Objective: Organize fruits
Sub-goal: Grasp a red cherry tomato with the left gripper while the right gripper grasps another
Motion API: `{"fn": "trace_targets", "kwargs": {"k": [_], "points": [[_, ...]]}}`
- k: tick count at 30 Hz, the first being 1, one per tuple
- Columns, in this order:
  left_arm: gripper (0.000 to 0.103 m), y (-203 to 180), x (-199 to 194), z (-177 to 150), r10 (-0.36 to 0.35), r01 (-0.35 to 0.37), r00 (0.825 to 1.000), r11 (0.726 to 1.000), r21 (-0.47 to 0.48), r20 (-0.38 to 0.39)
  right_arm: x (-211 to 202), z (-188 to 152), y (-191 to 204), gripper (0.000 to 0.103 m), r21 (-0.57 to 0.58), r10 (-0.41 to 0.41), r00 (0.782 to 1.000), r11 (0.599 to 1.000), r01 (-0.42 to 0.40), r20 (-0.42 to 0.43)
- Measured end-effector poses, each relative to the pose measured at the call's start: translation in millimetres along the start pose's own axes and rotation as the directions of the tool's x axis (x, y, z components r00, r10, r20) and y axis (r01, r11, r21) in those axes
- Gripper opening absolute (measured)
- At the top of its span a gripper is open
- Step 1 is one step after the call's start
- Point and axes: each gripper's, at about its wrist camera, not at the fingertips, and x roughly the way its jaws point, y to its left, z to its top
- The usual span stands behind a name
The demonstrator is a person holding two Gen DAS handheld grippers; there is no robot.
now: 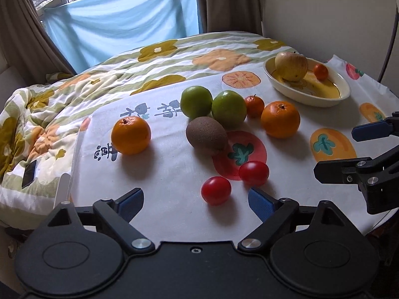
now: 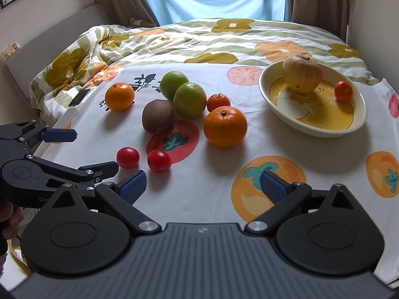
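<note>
Both grippers hang over the fruit cloth, fingers spread, nothing between them.

The left gripper (image 1: 195, 200) has its fingers wide apart; two cherry tomatoes (image 1: 216, 190) lie just ahead of its right fingertip, with the kiwi (image 1: 207, 135) and two green fruits (image 1: 229, 112) farther ahead. The right gripper (image 2: 203, 186) is spread too, over a bare stretch of the tablecloth (image 2: 199, 189); a large orange (image 2: 225, 127) sits ahead between its fingers, and the bowl (image 2: 274, 107), holding an apple (image 2: 302, 76) and a small mandarin (image 2: 343, 91), lies beyond its right finger.
</note>
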Motion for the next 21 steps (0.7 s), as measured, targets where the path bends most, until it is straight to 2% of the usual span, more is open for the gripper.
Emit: {"fn": "trace_targets", "kwargs": {"k": [11, 14, 16, 21], "points": [[0.068, 0.8, 32.6, 0.1, -0.097, 0.099, 0.995, 0.990, 0.097, -0.029, 27.1, -4.2, 10.3, 0.103, 0.015, -0.011, 0.999, 1.000, 0.011, -0.039], [0.053, -0.7, 39.8, 1.2, -0.117, 0.121, 0.992, 0.987, 0.105, -0.044, 31.8, -4.8, 9.6, 0.103, 0.020, -0.009, 0.999, 1.000, 0.010, -0.044], [0.036, -0.2, 41.6, 1.2, -0.142, 0.146, 0.989, 0.984, 0.099, -0.049, 33.8, -4.5, 9.7, 0.103, 0.022, -0.004, 0.999, 1.000, 0.005, -0.046], [0.035, -2.0, 39.0, -0.6, -0.134, 0.138, 0.990, 0.985, 0.100, -0.047, 39.2, -2.5, 12.1, 0.101, 0.018, 0.021, 0.998, 1.000, -0.020, -0.058]]}}
